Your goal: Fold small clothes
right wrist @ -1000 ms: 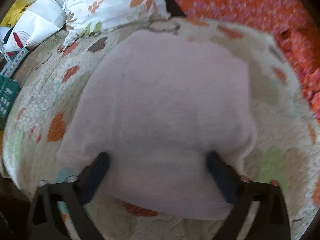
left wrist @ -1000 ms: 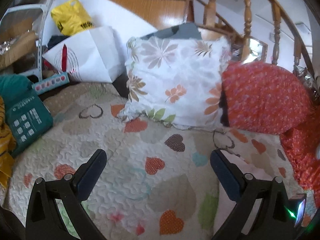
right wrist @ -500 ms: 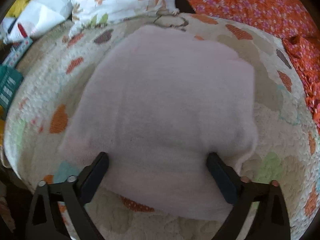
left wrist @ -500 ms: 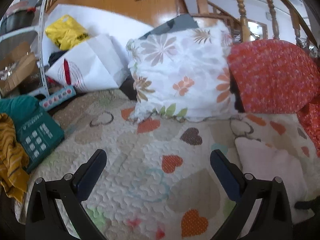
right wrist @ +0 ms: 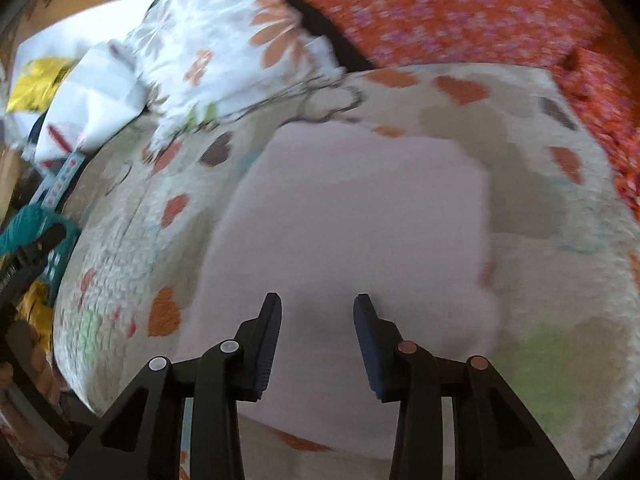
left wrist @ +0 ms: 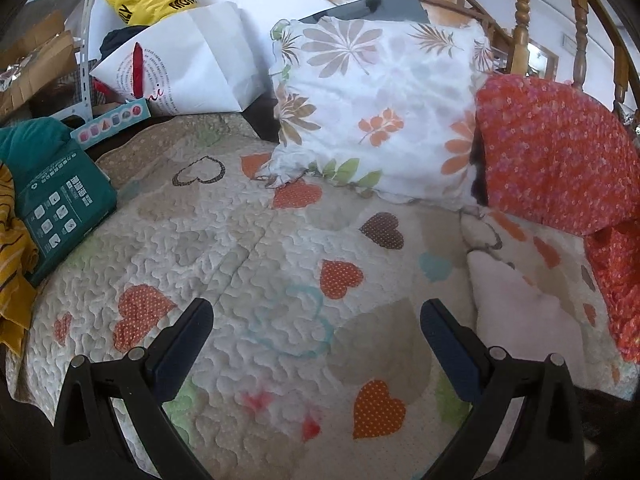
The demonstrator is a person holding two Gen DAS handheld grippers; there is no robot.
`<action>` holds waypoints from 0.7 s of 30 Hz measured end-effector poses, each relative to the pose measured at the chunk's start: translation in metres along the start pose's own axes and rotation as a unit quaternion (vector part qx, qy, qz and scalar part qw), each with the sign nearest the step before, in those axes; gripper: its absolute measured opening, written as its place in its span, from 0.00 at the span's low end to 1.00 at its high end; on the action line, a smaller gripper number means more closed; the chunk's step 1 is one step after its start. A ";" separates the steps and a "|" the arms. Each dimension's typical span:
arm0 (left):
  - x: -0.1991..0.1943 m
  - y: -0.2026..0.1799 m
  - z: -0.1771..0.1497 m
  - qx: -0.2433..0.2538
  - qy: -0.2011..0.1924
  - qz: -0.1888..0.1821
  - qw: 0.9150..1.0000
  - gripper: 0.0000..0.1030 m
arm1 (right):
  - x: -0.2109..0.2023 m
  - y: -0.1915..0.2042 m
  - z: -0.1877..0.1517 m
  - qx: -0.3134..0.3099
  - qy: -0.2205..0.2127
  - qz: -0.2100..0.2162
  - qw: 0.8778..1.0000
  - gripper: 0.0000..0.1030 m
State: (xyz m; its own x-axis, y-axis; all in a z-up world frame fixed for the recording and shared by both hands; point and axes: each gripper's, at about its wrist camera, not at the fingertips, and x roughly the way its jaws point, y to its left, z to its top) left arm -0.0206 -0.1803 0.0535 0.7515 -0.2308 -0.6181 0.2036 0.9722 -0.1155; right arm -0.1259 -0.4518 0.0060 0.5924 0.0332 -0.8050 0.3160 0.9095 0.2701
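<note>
Closing over the pale pink garment [right wrist: 352, 216], our right gripper [right wrist: 316, 308] has its jaws narrowing with nothing visibly pinched between them, so we could snag only the top layer and drag the fold apart. Our left gripper [left wrist: 316, 320] hangs wide open and empty just left of that garment, above the heart-patterned quilt [left wrist: 248, 240]. We see the garment as a flat, soft rectangle, apparently folded, on the quilt before the floral pillow [right wrist: 224, 48].

R hand-held gripper [right wrist: 316, 312] jaws closing, nothing between; lifted off folded pink garment [right wrist: 352, 232]
</note>
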 end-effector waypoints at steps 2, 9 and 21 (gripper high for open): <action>-0.001 0.000 0.000 0.004 -0.001 0.001 1.000 1.00 | 0.020 0.020 0.000 -0.033 0.019 0.013 0.999 0.42; -0.017 0.001 0.001 0.010 -0.036 0.013 0.999 1.00 | 0.017 0.059 0.008 -0.082 -0.014 -0.013 0.996 0.43; -0.054 -0.002 0.006 0.018 -0.129 0.006 0.991 1.00 | 0.048 0.089 0.030 -0.150 -0.016 -0.058 0.987 0.66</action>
State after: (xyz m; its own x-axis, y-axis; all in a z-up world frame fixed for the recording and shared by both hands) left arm -0.0575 -0.1702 0.0917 0.8890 -0.2252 -0.3987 0.2117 0.9742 -0.0782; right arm -0.0469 -0.3821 0.0069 0.5901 -0.0875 -0.8026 0.1532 0.9882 0.0049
